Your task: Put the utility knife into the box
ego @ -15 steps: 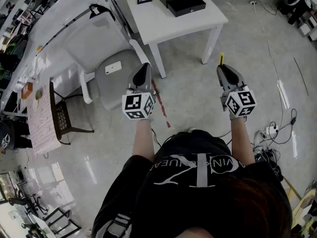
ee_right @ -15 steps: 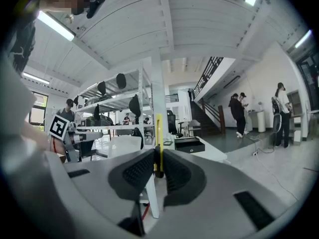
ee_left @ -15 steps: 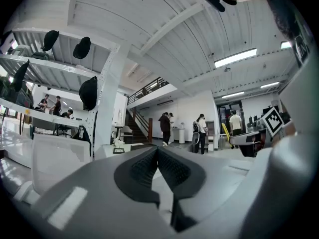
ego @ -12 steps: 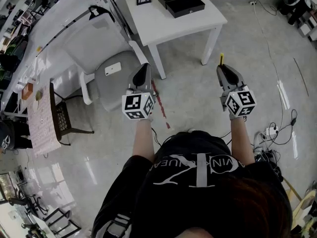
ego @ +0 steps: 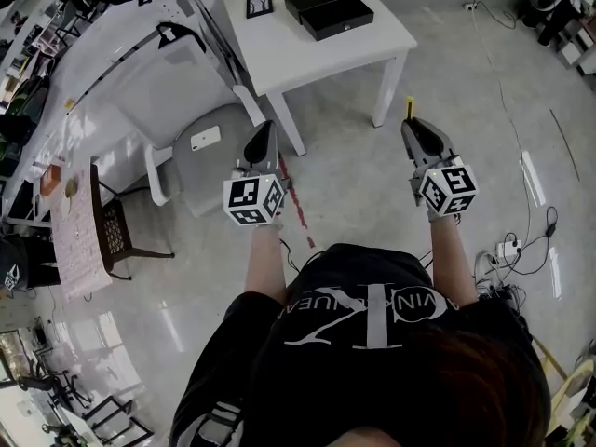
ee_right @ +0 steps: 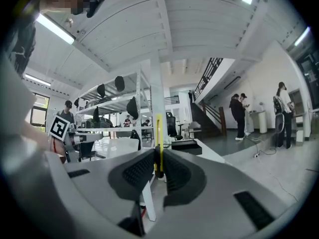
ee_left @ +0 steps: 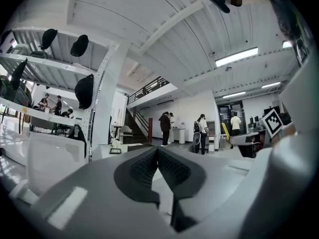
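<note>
Two tools are held out in front of the person, who stands on the floor well apart from the white bench (ego: 307, 54). The right tool (ego: 413, 125) is clamped on the utility knife (ego: 408, 107). In the right gripper view, the thin yellow knife stands pinched between the two ribbed pads, and most of its length pokes out past the tips. The left tool (ego: 264, 130) has its jaws pressed together with nothing between them, and it hangs above a grey chair (ego: 209, 152) just beside the bench. The box (ego: 328, 7) is black and lies near the far edge of the bench. It looks like two shallow halves side by side, probably a tray and its lid, though from here I cannot tell which is which. The step in hand appears to be the carry: the knife is gripped and lifted, but it is nowhere near the box. The next move calls for a step or a long reach forward and to the left, bringing the right tool over the open tray. The knife would then need tipping down so that its length lines up with the tray's long side before the jaws let go. The grip is narrow and near one end of the knife, so it could swing or slip if moved quickly. The left tool may be needed to steady the box.
</note>
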`<state>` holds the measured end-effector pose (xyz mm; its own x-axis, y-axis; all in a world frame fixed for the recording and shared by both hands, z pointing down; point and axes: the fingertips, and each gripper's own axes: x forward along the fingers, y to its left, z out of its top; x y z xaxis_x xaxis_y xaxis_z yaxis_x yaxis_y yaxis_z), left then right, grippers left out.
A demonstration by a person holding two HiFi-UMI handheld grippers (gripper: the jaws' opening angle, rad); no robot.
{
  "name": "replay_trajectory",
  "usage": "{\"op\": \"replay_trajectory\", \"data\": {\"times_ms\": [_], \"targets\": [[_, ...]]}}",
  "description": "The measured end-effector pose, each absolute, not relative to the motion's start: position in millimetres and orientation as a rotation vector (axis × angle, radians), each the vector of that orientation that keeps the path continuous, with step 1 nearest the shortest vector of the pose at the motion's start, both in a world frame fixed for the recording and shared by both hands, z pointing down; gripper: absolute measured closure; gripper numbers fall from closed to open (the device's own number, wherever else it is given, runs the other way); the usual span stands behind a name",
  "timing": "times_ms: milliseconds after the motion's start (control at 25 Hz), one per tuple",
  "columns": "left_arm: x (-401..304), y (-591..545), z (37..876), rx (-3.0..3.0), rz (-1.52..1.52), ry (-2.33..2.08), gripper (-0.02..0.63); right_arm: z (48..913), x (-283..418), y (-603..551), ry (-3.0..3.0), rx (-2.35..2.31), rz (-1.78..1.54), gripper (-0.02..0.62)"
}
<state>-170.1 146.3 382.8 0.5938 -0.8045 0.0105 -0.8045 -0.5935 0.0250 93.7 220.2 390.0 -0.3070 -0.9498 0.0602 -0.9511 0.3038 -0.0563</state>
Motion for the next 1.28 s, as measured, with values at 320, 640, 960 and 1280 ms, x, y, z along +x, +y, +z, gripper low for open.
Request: {"op": "replay_trajectory", "data": {"times_ms": [320, 640, 960, 1280], "targets": [[-147, 150, 388, 2.802, 0.027, -1.403, 0.595, 398, 115, 224, -2.548, 1.831, 0.137, 0.532], [-131, 138, 404, 2.778, 0.042, -1.366, 0.595, 410, 135, 217, -2.516, 1.846, 0.164, 0.532], [-113, 76, 416, 2.769, 0.039, -1.345, 0.595, 421, 143, 160, -2.512, 1.813, 0.182, 0.532], [-92, -4, 414, 2.754, 0.051, -1.300, 0.595, 416, 150, 85, -2.520, 1.800, 0.222, 0.532]]}}
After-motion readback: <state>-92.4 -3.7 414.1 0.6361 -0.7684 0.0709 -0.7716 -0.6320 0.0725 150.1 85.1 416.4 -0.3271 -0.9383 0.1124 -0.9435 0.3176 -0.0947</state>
